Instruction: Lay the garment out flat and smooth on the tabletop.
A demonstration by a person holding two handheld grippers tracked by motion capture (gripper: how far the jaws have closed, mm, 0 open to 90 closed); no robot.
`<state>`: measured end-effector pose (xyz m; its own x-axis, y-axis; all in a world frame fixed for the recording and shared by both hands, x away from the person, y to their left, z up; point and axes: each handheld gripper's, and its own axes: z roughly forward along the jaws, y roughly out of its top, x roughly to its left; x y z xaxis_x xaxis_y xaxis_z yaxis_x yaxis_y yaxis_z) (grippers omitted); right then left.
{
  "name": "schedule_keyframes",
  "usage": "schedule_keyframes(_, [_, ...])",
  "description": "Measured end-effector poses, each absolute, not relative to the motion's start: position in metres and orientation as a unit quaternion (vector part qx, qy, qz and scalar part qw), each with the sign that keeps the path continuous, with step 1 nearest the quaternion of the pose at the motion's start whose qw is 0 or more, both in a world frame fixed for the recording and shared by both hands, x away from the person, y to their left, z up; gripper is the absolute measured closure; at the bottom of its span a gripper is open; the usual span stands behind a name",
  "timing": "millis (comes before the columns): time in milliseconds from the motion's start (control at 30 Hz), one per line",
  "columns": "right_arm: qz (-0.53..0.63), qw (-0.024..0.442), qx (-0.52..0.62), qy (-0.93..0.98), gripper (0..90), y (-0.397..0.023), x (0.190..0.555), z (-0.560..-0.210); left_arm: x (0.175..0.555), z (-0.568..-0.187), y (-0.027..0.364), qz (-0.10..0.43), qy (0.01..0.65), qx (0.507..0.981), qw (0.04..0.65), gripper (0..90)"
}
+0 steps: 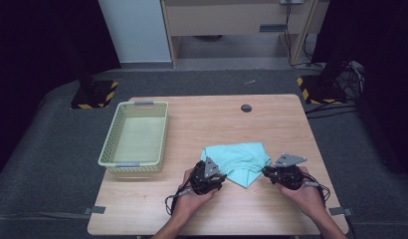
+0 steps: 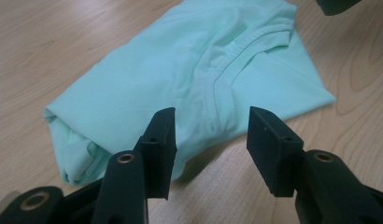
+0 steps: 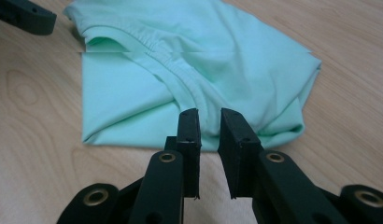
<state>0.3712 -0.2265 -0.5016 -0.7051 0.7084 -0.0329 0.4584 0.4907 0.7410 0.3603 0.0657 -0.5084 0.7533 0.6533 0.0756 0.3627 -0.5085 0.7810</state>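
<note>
Folded mint-green garment on a wooden table, your two grippers poised at its near edge, nothing lifted yet.

Your left gripper [image 2: 212, 126] holds its black, blocky jaws partly apart just short of the garment [image 2: 189, 88], with no cloth between them. Your right gripper [image 3: 209, 126] has its jaws narrowed to a slim gap at the garment's near edge; no cloth is clearly pinched there. The garment is soft, thin knit, folded into a rough, slightly rumpled rectangle, with a ribbed neckline seam curving across its top. It lies flat on the pale, smooth wood-grain table [image 1: 271, 124]. To the garment's left stands a pale yellow plastic basket [image 1: 108, 144], rectangular, with latticed walls, nothing in it. By my judgement the folding looks done; gripping, lifting and moving the garment remain.
</note>
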Motion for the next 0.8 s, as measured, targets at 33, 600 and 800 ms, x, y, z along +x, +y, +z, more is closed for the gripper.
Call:
schedule_keyframes(33, [0.367, 0.169, 0.344, 0.847, 77.4, -0.224, 0.374, -0.502, 0.361, -0.509, 0.065, 0.185, 0.3, 0.848, 0.396, 52.9])
schedule_keyframes(600, [0.337, 0.166, 0.33, 0.866, 56.6, -0.204, 0.395, -0.517, 0.367, -0.514, 0.065, 0.191, 0.31, 0.843, 0.396, 55.3])
schedule_keyframes(800, [0.335, 0.155, 0.334, 0.867, 64.3, -0.201, 0.392, -0.522, 0.369, -0.511, 0.07, 0.197, 0.316, 0.838, 0.399, 56.4])
